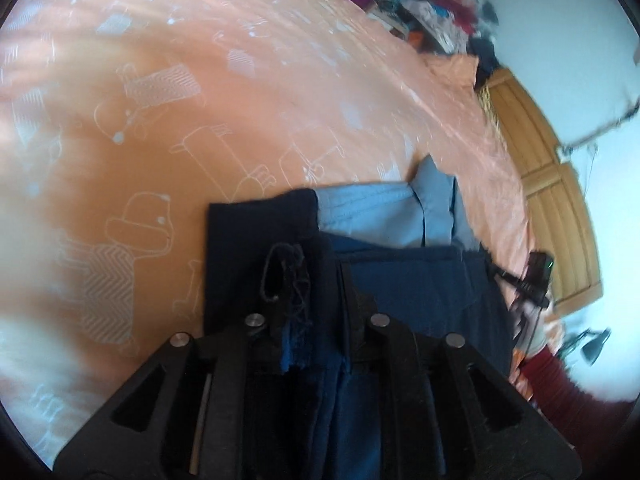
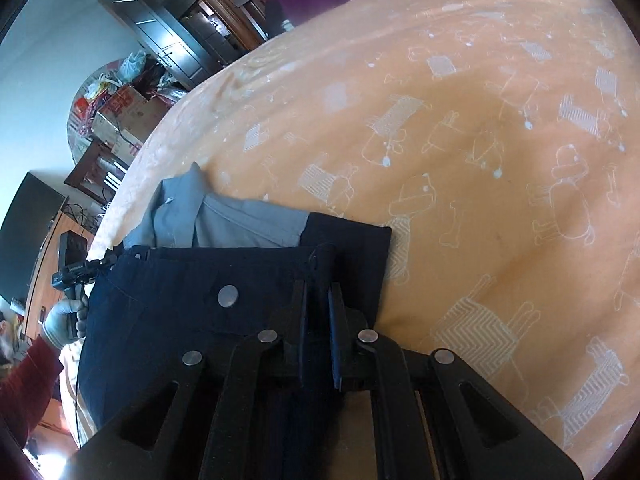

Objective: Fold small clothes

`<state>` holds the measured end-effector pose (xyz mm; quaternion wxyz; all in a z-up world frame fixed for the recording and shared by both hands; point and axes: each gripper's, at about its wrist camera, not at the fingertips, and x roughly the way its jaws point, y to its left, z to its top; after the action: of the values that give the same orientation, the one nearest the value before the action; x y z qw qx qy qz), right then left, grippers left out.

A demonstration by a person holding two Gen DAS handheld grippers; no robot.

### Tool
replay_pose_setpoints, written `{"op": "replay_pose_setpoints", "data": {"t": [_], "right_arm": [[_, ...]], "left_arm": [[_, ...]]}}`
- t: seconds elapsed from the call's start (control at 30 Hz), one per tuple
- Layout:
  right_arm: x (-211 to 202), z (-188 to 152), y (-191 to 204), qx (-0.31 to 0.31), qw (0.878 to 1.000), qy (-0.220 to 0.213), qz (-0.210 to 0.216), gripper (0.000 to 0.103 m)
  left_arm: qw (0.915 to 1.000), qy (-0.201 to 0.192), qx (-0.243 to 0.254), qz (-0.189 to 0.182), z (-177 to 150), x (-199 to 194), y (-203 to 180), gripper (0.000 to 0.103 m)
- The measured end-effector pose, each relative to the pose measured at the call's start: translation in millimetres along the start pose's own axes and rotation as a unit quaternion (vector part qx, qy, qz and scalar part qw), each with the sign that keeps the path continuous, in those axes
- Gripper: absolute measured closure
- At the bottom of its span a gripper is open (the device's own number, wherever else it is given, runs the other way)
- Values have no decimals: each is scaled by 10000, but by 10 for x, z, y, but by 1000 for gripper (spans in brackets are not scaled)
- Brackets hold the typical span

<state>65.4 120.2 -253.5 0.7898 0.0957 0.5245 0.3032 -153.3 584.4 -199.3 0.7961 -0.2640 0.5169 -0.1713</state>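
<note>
A dark navy garment (image 1: 416, 280) with a metal button (image 2: 227, 295) lies on the orange bedspread (image 1: 200, 100), over a folded light blue garment (image 1: 380, 216). My left gripper (image 1: 316, 320) is shut on a navy edge with a frayed loop (image 1: 284, 272). My right gripper (image 2: 318, 292) is shut on the navy garment's (image 2: 180, 280) waistband edge near a belt loop. The light blue garment (image 2: 224, 220) pokes out behind it. The other gripper (image 2: 76, 272) shows at the left of the right wrist view, held by a gloved hand.
The bedspread (image 2: 480, 120) has white dog prints. A wooden bed frame (image 1: 540, 168) runs along the right. Cluttered items (image 1: 432, 8) lie at the far end. Dark cabinets (image 2: 180, 28), boxes (image 2: 120, 116) and a black screen (image 2: 28, 232) stand beside the bed.
</note>
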Motion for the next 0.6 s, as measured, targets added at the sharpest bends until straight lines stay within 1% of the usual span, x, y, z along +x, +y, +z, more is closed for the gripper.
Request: {"op": "replay_pose_setpoints", "data": {"t": [0.07,0.13,0.17,0.2,0.23,0.27,0.3,0.33,0.4,0.43,0.47,0.5,0.53,0.57,0.6], "right_arm": [[-18,22,2,-15,10000,-40,-21,94],[-31,29,11,19,9999,-100,-42,96],[-65,21,31,7,9999,-139,-49,96],[-103,13,46,-28,9998,-165,-74,96],[-136,20,45,-28,9999,-137,-61,97],[-147,15,37,-38,9999,-112,-80,97],[-160,11,33,-56,9998,-116,-116,97],[-167,15,27,-46,9998,-106,-148,99],[-175,29,1,20,9998,-119,-160,99],[-125,41,-55,153,9999,1,8,99],[-51,38,-128,313,9990,240,215,96],[33,15,-194,428,9974,475,327,91],[62,5,-221,479,9968,511,377,92],[66,1,-258,570,9962,478,456,92],[62,5,-259,579,9962,452,476,92]], "left_arm": [[10000,-33,18,53,-34,-67,-20,70],[9999,-108,-32,-45,-17,-148,-13,46],[9999,-135,16,-40,6,-164,-29,43],[9999,-148,61,27,40,-151,-47,43],[9997,-181,93,154,56,-137,-57,47],[9991,-195,34,370,87,-103,-36,53],[9980,-215,-53,586,133,-68,-10,75],[9976,-224,-90,647,158,-62,8,80],[9976,-215,-146,643,185,-29,42,80],[9980,-185,-122,596,182,-9,29,79],[9991,-103,-79,404,168,9,17,75],[9995,-102,-70,286,152,-1,16,61],[9997,-129,-29,193,137,-10,-4,51],[9997,-158,63,200,120,-11,-40,51],[9990,-148,204,370,110,0,-97,55]]}}
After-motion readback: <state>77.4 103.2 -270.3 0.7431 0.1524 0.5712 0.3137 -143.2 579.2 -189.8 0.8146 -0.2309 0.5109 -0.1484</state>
